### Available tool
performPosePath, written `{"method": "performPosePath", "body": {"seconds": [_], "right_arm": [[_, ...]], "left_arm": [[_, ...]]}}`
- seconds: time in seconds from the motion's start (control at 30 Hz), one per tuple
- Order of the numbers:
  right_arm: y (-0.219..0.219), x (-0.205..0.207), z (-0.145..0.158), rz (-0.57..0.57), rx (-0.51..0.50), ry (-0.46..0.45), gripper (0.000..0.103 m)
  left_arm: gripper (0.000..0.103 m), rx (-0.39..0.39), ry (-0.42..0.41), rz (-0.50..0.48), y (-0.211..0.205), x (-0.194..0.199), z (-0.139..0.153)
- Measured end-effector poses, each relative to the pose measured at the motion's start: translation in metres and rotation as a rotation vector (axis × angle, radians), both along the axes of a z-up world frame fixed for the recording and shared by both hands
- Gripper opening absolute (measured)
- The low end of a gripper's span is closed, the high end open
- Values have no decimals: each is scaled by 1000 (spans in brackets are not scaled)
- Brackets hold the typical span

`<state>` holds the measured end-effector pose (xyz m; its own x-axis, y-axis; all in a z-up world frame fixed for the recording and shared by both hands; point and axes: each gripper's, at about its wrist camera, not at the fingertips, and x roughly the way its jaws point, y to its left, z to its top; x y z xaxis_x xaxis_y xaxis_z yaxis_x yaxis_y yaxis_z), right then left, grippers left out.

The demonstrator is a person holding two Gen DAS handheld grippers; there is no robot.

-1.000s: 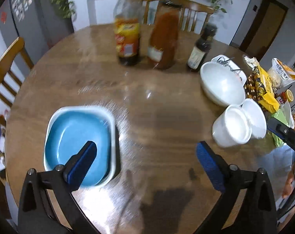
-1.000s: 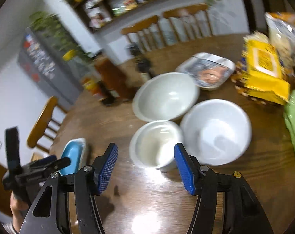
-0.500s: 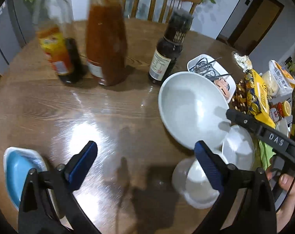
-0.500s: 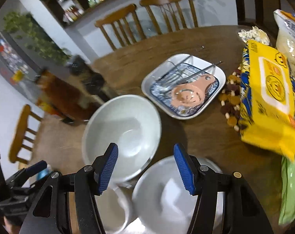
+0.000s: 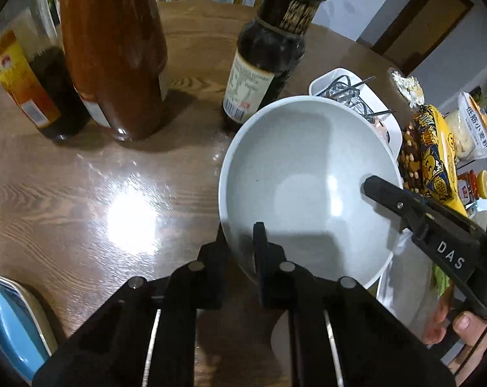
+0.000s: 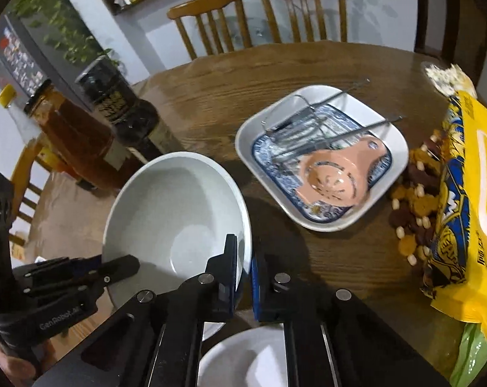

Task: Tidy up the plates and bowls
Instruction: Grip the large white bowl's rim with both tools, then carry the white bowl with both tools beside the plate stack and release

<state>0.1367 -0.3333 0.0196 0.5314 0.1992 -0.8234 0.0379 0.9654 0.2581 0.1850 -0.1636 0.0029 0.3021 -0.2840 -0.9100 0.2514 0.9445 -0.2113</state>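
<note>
A large white bowl (image 5: 307,177) (image 6: 166,200) stands on the round wooden table (image 5: 82,193). My left gripper (image 5: 240,235) has the bowl's near rim between its jaws, which are closing with the pads pressed on the wall. On the opposite rim, the jaws of my right gripper (image 6: 243,251) are closing and pinch the edge. Each gripper shows in the other's view: right gripper (image 5: 382,190), left gripper (image 6: 130,264). A smaller white bowl (image 6: 243,358) sits just below the right gripper. A blue plate in a white square dish (image 5: 8,322) lies at the lower left.
Three bottles (image 5: 114,48) stand close behind the bowl on the left. A square dish with metal utensils and a pink strainer (image 6: 320,161) lies right of it. A yellow packet (image 6: 469,193) and loose snacks (image 6: 411,200) fill the right edge. Chairs (image 6: 211,16) stand beyond the table.
Both grippers moved in over the large bowl and went from wide open to shut on opposite sides of its rim. The blue plate slid to the left view's lower corner.
</note>
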Motion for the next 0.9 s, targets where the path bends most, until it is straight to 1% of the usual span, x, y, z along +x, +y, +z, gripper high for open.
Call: {"method": "performPosePath", "body": {"seconds": [0.13,0.23,0.3,0.37,0.5,0.53,0.63,0.73,0.77,0.9], "right_arm": [[11,-7,22,17,27,-58,9],[27,-17,38,38,59,-90,9],[41,-26,45,57,77,-107,9],[62,-39,54,105,78,-122,9],[104,-65,55,205,42,-123,9],[118,-76,52,240,34,-118,9],[141,-102,40,296,20,-83,10],[150,-122,24,311,7,-38,11],[151,-130,20,308,6,-26,11],[147,-148,-4,295,17,53,12]], "left_arm": [[14,9,-88,12,17,-11,23],[15,41,-154,31,37,-31,45],[15,56,-181,46,53,-45,55],[16,68,-192,67,72,-61,60],[19,92,-174,101,107,-98,56],[19,97,-160,111,117,-108,52],[20,119,-107,129,137,-132,40],[17,143,-74,131,141,-148,25],[17,146,-64,127,137,-152,20],[17,149,-20,104,132,-165,0]]}}
